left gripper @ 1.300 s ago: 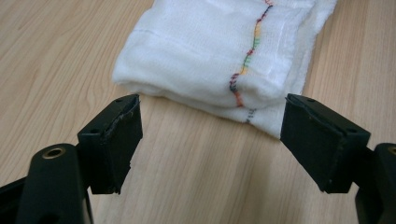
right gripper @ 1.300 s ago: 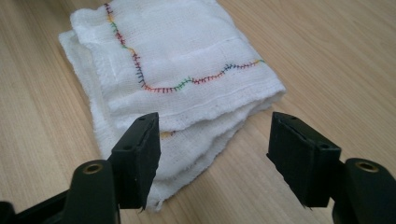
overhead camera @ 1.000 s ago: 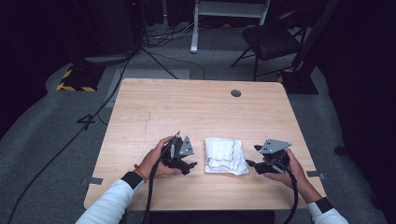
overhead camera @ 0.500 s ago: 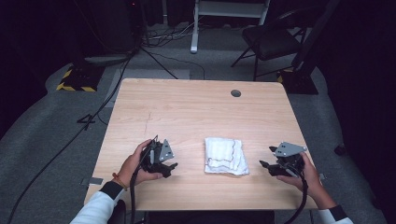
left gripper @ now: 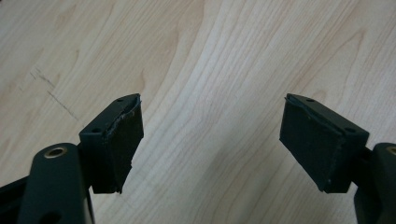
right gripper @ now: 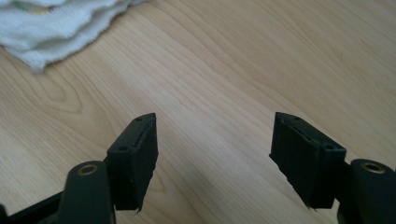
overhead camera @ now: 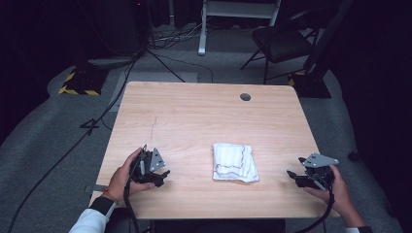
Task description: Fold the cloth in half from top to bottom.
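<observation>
A folded white towel (overhead camera: 234, 162) with a thin red line lies on the wooden table (overhead camera: 204, 121), near the front edge. My left gripper (overhead camera: 164, 175) rests low at the front left, well left of the towel, open, with bare wood between its jaws (left gripper: 210, 126). My right gripper (overhead camera: 290, 174) sits at the front right, right of the towel, open and holding nothing (right gripper: 212, 140). In the right gripper view a corner of the towel (right gripper: 56, 23) lies at the top left, apart from the jaws.
A round grey grommet (overhead camera: 245, 97) sits in the table's far right part. Beyond the table stand a dark chair (overhead camera: 284, 43), a white frame (overhead camera: 238, 9) and floor cables (overhead camera: 160, 63). A hazard-striped block (overhead camera: 80, 82) lies on the floor at left.
Both grippers have moved outward from the towel, the left one leftward and the right one rightward. The towel stays folded in place.
</observation>
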The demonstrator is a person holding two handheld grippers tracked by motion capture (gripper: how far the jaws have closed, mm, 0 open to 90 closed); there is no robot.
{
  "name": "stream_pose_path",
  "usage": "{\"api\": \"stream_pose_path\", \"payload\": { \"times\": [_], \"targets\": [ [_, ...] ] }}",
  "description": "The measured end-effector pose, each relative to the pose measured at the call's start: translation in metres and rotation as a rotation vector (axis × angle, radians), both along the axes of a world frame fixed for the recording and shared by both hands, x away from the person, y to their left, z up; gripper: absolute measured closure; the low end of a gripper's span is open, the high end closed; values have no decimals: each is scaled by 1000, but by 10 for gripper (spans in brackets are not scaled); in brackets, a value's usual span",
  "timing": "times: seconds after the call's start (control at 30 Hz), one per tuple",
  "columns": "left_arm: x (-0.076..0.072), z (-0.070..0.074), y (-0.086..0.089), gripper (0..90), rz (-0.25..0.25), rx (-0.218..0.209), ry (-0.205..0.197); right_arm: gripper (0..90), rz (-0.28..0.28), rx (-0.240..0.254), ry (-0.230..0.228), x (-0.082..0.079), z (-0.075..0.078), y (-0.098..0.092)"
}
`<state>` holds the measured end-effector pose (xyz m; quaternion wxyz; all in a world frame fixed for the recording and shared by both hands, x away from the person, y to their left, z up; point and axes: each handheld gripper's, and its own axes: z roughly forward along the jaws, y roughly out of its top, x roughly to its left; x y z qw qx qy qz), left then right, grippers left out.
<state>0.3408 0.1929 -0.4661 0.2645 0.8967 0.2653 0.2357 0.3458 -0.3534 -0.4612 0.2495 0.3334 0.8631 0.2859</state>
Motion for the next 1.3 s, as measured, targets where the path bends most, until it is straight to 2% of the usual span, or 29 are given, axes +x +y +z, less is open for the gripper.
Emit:
{"api": "stream_pose_path", "payload": {
  "times": [0.1,0.2,0.4,0.5,0.67,0.77,0.83,0.97,1.3],
  "targets": [
    [-1,-5,9,210,17,-28,12,317,-22,2,8,-1,-4,-8],
    [0,-8,17,204,28,-80,42,316,-44,21,16,-2,-6,-17],
    [1,-17,35,185,56,-132,83,306,-85,61,42,-5,-20,-33],
    [1,-21,44,185,64,-152,81,302,-110,89,59,-6,-27,-41],
    [0,-30,57,184,111,-173,120,283,-152,165,76,-9,-34,-53],
    [0,-34,64,177,127,-218,133,262,-173,212,85,-9,-38,-58],
    [-1,-37,68,176,149,-264,152,256,-185,237,83,-9,-40,-60],
    [-1,-38,69,177,165,-272,154,251,-188,249,65,-10,-42,-61],
    [-2,-38,67,174,180,-269,151,224,-206,249,66,-9,-42,-61]
  ]
}}
